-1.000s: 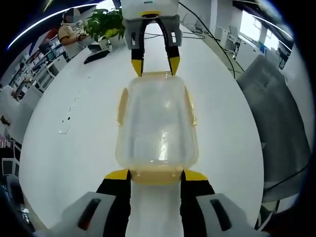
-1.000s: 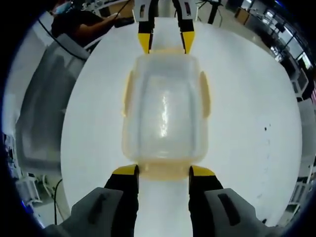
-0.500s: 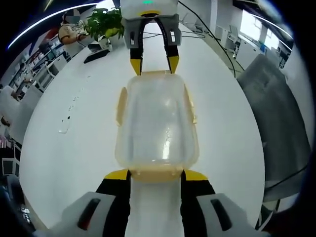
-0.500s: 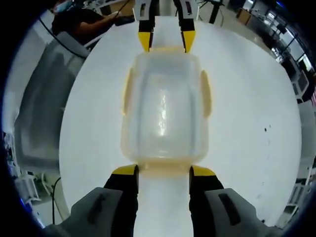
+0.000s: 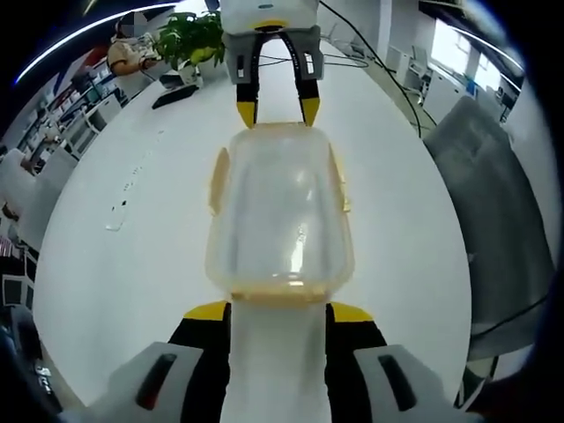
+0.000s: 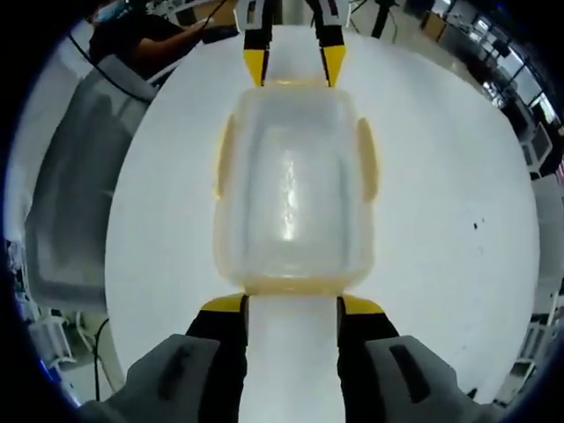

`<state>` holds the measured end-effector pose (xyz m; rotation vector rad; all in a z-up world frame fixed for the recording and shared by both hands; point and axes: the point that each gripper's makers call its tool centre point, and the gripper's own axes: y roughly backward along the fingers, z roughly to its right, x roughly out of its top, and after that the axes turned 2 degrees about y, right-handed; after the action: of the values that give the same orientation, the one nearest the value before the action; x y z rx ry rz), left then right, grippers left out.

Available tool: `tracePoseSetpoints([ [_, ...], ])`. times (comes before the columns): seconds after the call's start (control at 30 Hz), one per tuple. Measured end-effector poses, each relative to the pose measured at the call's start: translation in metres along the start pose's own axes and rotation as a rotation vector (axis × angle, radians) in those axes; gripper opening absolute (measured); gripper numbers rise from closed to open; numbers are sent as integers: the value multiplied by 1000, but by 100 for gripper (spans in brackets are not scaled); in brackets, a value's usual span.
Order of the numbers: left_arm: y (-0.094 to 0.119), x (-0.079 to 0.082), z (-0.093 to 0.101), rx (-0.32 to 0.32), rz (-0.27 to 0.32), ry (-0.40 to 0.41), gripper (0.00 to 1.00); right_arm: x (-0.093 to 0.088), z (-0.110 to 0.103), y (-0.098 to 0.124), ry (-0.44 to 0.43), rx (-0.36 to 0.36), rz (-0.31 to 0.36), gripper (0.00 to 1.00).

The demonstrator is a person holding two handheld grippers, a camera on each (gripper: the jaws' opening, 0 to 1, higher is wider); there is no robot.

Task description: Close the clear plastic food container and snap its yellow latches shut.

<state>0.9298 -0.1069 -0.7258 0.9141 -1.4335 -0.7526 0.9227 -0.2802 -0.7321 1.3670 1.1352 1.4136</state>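
Note:
A clear plastic food container (image 5: 278, 207) with its lid on lies lengthwise on the white table (image 5: 115, 264). Yellow latches (image 5: 217, 179) run along its long sides and one crosses each short end. My left gripper (image 5: 277, 312) is open, its yellow tips just short of the near end latch. At the far end my right gripper (image 5: 273, 110) is open too, one tip by each corner. From the right gripper view the container (image 6: 291, 181) has side latches (image 6: 365, 159), the right gripper (image 6: 291, 305) sits at its near end and the left gripper (image 6: 293, 65) at the far end.
A grey chair (image 5: 493, 203) stands past the table's right edge, and the chair (image 6: 70, 194) appears again on the left. A potted plant (image 5: 189, 37), a dark flat item (image 5: 176, 95) and cables (image 5: 352, 48) lie at the table's far end. Seated people (image 6: 141, 40) are behind.
The yellow end latch that lay between each gripper's tips now sits tucked against the container, just beyond the tips. The container has stayed in place.

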Motion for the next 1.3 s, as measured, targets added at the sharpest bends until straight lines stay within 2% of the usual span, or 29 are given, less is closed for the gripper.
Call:
tracePoseSetpoints([
  [0.3, 8, 4, 3, 9, 8, 5, 36, 0, -1, 8, -34, -9, 12, 36],
  [0.53, 17, 11, 2, 29, 37, 49, 35, 4, -1, 19, -72, -30, 37, 35],
  [0.73, 25, 19, 0, 57, 71, 117, 33, 11, 0, 28, -117, -65, 83, 34],
  [0.83, 27, 20, -3, 92, 76, 155, 31, 14, 2, 32, -151, -101, 112, 30],
  [0.9, 28, 24, -3, 114, 105, 223, 30, 18, 0, 34, -202, -108, 156, 28],
  [0.97, 29, 28, -2, 116, 142, 278, 29, 20, -2, 36, -218, -117, 178, 27],
  [1.03, 29, 28, -2, 127, 150, 316, 29, 19, -4, 36, -229, -131, 185, 28],
  [1.1, 29, 25, -2, 150, 137, 319, 28, 20, -6, 35, -243, -145, 199, 27],
  [1.3, 24, 27, 4, 173, 147, 345, 28, 25, -7, 32, -316, -174, 260, 27],
])
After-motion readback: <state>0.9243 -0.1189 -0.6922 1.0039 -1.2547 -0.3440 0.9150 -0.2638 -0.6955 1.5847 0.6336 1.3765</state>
